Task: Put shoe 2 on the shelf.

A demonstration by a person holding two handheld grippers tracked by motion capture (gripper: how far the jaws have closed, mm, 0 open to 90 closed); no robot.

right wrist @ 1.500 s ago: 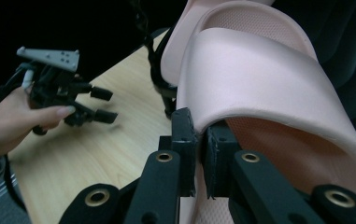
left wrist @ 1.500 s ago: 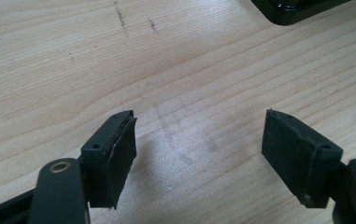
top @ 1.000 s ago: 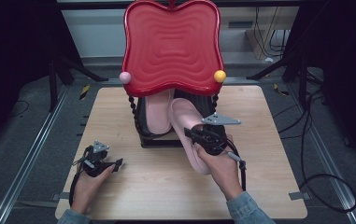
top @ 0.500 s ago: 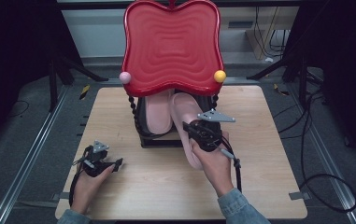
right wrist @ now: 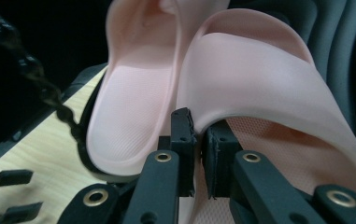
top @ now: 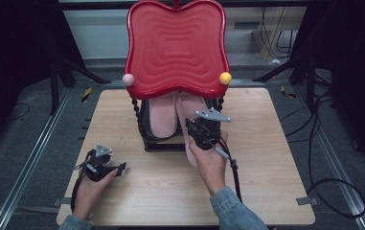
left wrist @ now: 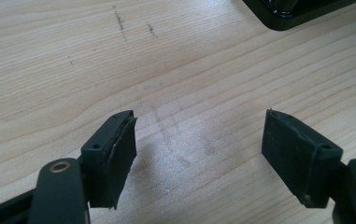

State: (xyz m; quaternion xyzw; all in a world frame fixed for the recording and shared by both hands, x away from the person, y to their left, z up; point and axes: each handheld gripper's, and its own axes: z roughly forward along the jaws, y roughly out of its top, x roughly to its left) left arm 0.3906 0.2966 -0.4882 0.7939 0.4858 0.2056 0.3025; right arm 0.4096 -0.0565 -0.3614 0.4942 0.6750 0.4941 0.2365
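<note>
- The right claw (top: 200, 128) is clamped on the inner edge of a pale pink rubber slide sandal (right wrist: 259, 88), its two black jaws pinched nearly together on the rim just below the wide strap, as the right gripper view shows.
- That sandal (top: 189, 108) lies with its toe end pushed in under the glossy red wavy-edged tray top (top: 176, 45) of a small black stand (top: 163, 143), while its heel end reaches out toward the person over the light wooden surface (top: 276, 158).
- A second pale pink slide sandal (top: 162, 115) lies just beside it on the left, inside the black stand, the two touching or nearly touching along their long sides; in the right gripper view this one (right wrist: 129, 116) is seen sole-bed up, resting on the stand's dark rim.
- A twisted black post (right wrist: 40, 84) of the stand stands to the left of the sandals in the right gripper view.
- A pink ball (top: 128, 79) and a yellow ball (top: 225, 78) sit at the lower corners of the red top.
- The left claw (top: 120, 167) rests low on the wooden surface at the near left, well apart from the stand and the sandals.
- Its jaws stand wide, with bare wood grain between the two black pads (left wrist: 119, 154) in the left gripper view, and a corner of the black stand base (left wrist: 297, 11) at the top edge.
- The person's right hand (top: 209, 160) grips its tool from behind, denim cuff at the wrist.
</note>
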